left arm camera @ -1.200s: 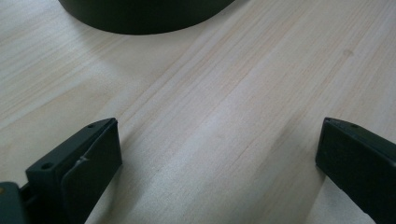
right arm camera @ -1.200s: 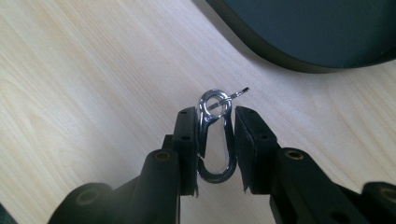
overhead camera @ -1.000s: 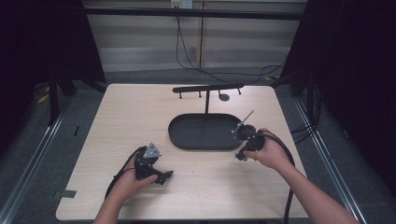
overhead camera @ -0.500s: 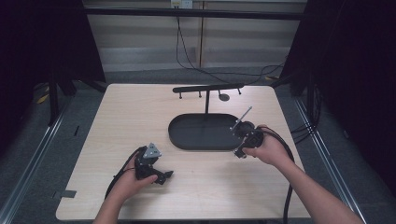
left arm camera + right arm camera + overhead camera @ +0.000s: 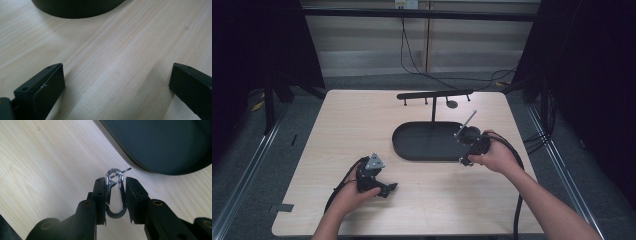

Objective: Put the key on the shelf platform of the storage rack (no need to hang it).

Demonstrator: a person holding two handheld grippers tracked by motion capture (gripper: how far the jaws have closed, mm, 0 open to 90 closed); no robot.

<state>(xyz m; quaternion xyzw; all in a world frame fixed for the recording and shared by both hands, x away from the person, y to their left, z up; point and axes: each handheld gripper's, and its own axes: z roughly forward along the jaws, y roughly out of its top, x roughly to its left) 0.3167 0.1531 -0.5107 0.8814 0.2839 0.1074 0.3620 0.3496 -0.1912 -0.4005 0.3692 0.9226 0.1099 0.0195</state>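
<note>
Little has changed over the last second. Your right gripper (image 5: 115, 182) has crept only slightly at the near right end of the black tray (image 5: 408, 150), and your left gripper (image 5: 117, 85) has not moved from its spot on the table (image 5: 362, 120), in front of the tray's left end. I read this as a pause with the pick-up already done. The carry towards the tray or its hanger is not yet under way.

Your right tongs are closed narrow on a silver carabiner clip (image 5: 108, 181). They pinch it across its two long sides, and its looped end pokes out past the tips. A thin pin or ring end shows through that loop, though I cannot tell what it belongs to. The clip hangs just off the tray's outer rim, above bare wood, not over the tray floor.

Your left tongs stand wide apart with nothing between them. The tray's curved wall lies ahead of them, well clear of the tips.

The tray looks empty from above. Its dark floor shows no loose item, though the light is poor. The T-shaped hanger bar (image 5: 434, 94) rises from the tray's far side. Short pegs hang under the bar, and so does one small round thing I cannot identify.
</note>
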